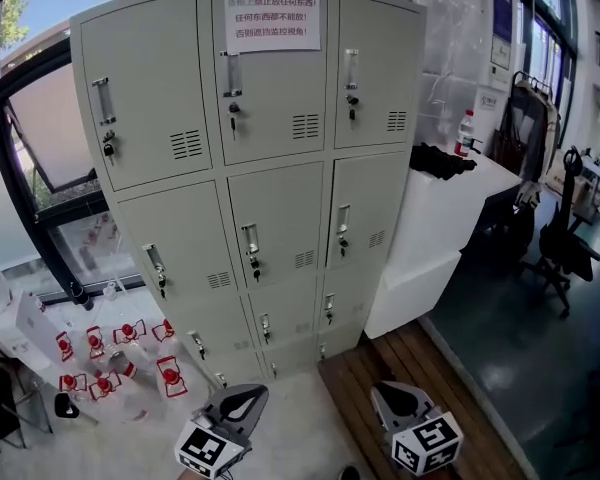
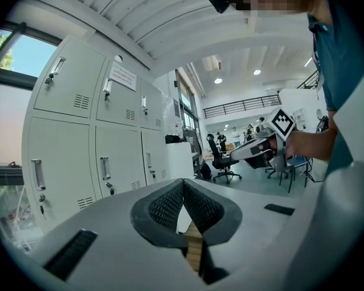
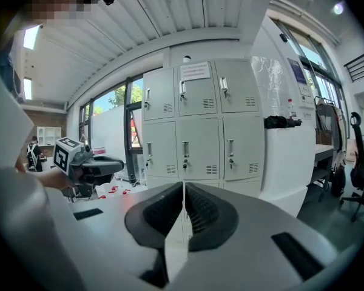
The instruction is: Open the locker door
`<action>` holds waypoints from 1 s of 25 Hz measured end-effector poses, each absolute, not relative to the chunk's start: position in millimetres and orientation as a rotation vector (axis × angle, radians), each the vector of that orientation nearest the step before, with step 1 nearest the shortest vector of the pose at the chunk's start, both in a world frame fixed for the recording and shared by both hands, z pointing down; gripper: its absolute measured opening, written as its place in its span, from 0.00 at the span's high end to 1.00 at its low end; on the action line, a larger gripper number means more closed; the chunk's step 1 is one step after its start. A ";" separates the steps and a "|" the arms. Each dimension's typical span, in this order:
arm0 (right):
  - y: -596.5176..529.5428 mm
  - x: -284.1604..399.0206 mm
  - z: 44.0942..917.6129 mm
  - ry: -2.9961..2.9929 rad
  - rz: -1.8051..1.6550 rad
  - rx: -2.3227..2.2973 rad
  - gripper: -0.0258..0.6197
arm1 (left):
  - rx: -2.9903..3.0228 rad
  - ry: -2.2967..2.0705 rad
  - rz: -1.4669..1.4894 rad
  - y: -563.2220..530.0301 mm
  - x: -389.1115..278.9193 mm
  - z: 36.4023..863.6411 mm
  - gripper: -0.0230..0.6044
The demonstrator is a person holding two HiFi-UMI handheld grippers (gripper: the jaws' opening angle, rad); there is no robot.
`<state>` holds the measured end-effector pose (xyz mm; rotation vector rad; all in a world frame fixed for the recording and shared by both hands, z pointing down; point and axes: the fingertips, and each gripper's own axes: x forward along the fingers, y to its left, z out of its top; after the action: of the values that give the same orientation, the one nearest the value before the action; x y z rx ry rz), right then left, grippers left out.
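Note:
A grey metal locker bank (image 1: 250,158) stands ahead with three columns of small doors, all closed. Each door has a vertical handle and a key lock, such as the middle door's handle (image 1: 250,240). A paper sign (image 1: 272,20) is taped on the top middle door. My left gripper (image 1: 242,400) and right gripper (image 1: 397,400) are low in the head view, well short of the lockers, both shut and empty. In the left gripper view its jaws (image 2: 183,185) meet, with the lockers (image 2: 103,138) to the left. The right gripper's jaws (image 3: 184,188) also meet, pointing at the lockers (image 3: 197,123).
A white counter (image 1: 450,203) adjoins the lockers on the right, with a dark item (image 1: 438,160) and a bottle (image 1: 466,133) on it. An office chair (image 1: 565,243) stands further right. Several red-and-white objects (image 1: 115,353) lie on the floor at left, below a window.

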<state>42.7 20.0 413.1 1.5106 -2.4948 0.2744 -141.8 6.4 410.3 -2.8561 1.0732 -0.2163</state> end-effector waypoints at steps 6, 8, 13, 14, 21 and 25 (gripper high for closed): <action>-17.1 49.2 415.4 -2.524 0.277 1.449 0.90 | -2.842 1.161 -0.227 -15.7 -137.9 414.4 0.93; -26.2 48.8 418.6 -2.541 0.278 1.414 0.90 | -2.835 1.192 -0.239 -21.8 -136.3 417.9 0.93; -48.0 60.0 426.8 -2.573 0.290 1.352 0.90 | -2.814 1.256 -0.262 -35.3 -124.0 422.9 0.93; -53.1 64.6 426.8 -2.578 0.289 1.344 0.90 | -2.809 1.266 -0.270 -38.3 -120.0 423.4 0.93; -81.4 103.8 429.7 -2.611 0.293 1.301 0.90 | -2.778 1.320 -0.291 -59.5 -79.7 422.9 0.93; -91.4 130.4 429.1 -2.628 0.289 1.282 0.90 | -2.752 1.339 -0.282 -66.3 -51.4 414.8 0.93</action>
<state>130.4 -91.4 429.1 1.2817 -2.6283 0.2893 -51.4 -66.3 414.8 -2.7516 1.3387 -0.2816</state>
